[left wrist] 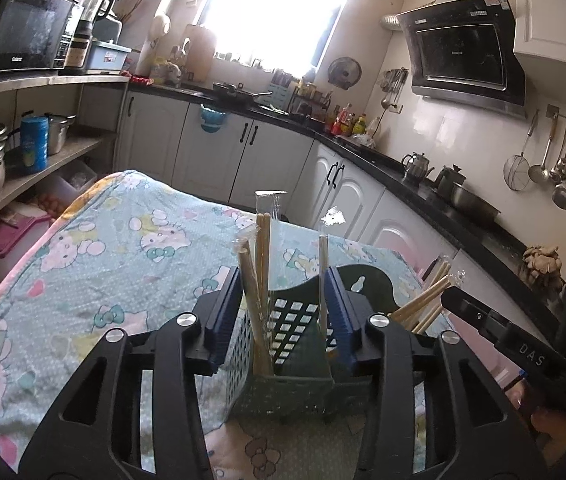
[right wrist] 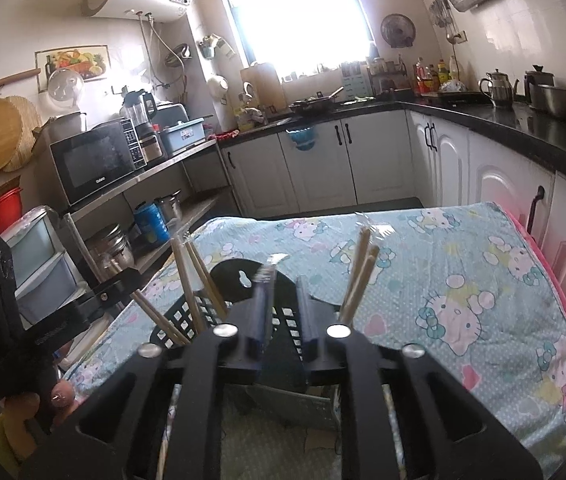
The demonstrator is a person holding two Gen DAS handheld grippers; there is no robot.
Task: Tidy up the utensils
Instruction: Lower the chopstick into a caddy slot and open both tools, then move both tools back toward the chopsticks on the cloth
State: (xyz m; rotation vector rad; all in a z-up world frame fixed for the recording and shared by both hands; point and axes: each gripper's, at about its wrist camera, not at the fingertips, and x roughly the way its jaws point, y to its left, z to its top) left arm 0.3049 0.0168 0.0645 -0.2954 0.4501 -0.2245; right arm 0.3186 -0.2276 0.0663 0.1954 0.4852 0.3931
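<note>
Over holder [left wrist: 283,332]: left gripper [left wrist: 283,312] apart straddling chopsticks [left wrist: 259,276]; right gripper [right wrist: 283,320] apart.

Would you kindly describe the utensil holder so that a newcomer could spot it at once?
Look at the table under the Hello Kitty cloth. Near its front edge stands the dark green utensil holder, between the left tool's blue pads. Its grid-perforated walls and the wrapped wooden chopsticks standing upright in it set it apart.

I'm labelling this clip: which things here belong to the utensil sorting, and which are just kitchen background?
In the job: wrapped chopsticks, dark green utensil basket, left claw, right claw.

Background: microwave, kettle, hanging ladles, cartoon cloth.
</note>
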